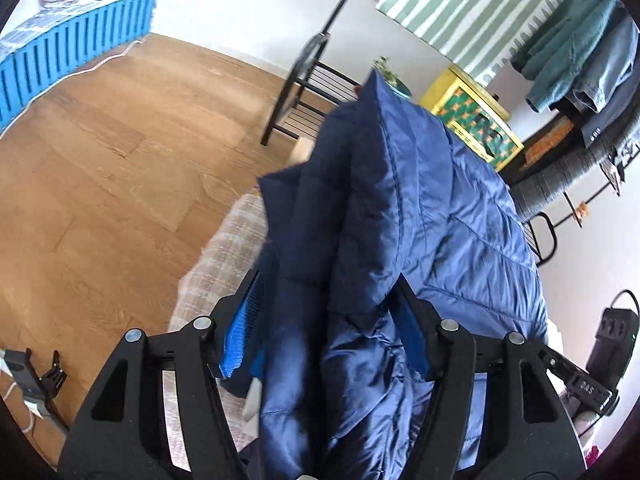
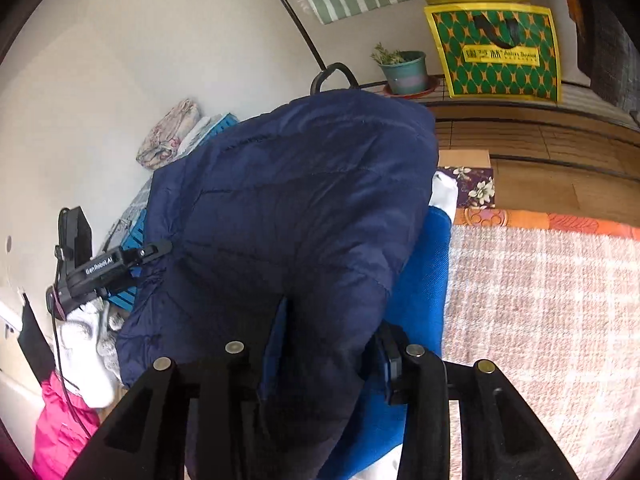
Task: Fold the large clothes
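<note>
A navy quilted jacket (image 1: 384, 208) is bunched between the spread fingers of the left gripper (image 1: 326, 320) and the right gripper (image 2: 332, 344), over a pale rug (image 2: 540, 300).

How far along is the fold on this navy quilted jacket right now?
Partly folded. The navy quilted jacket is already doubled into a thick bundle over the woven rug. In hand: the left gripper and right gripper each have a fold of it between their fingers, the left pad apart from the fabric. Left: laying the bundle flat and squaring it; it is bunched and humped, not a neat stack yet.
</note>
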Demonstrator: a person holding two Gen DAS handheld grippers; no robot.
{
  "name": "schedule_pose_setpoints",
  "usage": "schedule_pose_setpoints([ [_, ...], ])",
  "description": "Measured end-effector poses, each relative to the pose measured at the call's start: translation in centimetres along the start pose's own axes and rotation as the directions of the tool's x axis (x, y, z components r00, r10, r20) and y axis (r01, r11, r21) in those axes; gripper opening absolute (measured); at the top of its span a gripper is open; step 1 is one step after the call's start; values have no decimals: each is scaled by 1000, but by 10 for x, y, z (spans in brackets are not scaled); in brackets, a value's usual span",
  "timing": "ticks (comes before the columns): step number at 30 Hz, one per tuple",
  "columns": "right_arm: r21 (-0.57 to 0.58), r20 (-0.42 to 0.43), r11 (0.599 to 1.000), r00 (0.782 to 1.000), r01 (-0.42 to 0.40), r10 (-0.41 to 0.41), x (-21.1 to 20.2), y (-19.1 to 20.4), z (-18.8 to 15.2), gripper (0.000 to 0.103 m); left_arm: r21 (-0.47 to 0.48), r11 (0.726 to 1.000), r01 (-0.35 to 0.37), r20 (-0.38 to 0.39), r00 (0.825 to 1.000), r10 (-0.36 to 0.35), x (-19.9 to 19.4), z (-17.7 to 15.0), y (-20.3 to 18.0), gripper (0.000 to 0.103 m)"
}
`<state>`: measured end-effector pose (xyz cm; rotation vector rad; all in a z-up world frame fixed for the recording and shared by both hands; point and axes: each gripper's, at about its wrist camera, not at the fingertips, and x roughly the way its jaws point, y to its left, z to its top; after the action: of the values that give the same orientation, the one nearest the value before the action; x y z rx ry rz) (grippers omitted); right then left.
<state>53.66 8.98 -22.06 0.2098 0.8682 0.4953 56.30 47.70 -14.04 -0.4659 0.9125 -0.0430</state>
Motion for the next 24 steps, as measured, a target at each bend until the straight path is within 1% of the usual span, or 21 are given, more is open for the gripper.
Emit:
schedule_pose_setpoints([
  [1,-34,9,999,1000,24,-24,-5,4,0,44,-17,1000,-24,19,1000,24,-6,0,4,67],
  [3,-77,25,996,998,53,-51,-17,11,-2,44,-29,994,-104,50,993,106,-18,-4,7,67],
  [4,-95,33,993,998,63,-60,-22,14,-3,44,-14,991,-133,67,989,133,-23,-5,5,67],
  [6,-120,54,990,996,80,-74,-35,18,-4,45,20,984,-176,98,980,173,-36,-10,-4,67],
  [8,-137,69,988,995,77,-68,-50,24,-7,50,35,979,-203,132,972,197,-51,-15,-11,67],
  [11,-160,87,985,995,63,-50,-75,31,-13,52,20,980,-199,168,967,193,-76,-20,-13,67],
  [14,-192,115,978,991,86,-65,-103,40,-25,52,14,986,-167,201,966,161,-105,-28,-26,67],
  [18,-215,143,971,987,104,-74,-137,45,-36,52,84,983,-162,244,960,137,-145,-51,-60,67],
  [21,-226,159,967,984,118,-82,-162,48,-45,52,140,973,-185,270,952,142,-172,-72,-90,67],
  [24,-231,177,963,979,140,-100,-189,50,-57,52,165,972,-165,299,948,110,-203,-96,-117,67],
])
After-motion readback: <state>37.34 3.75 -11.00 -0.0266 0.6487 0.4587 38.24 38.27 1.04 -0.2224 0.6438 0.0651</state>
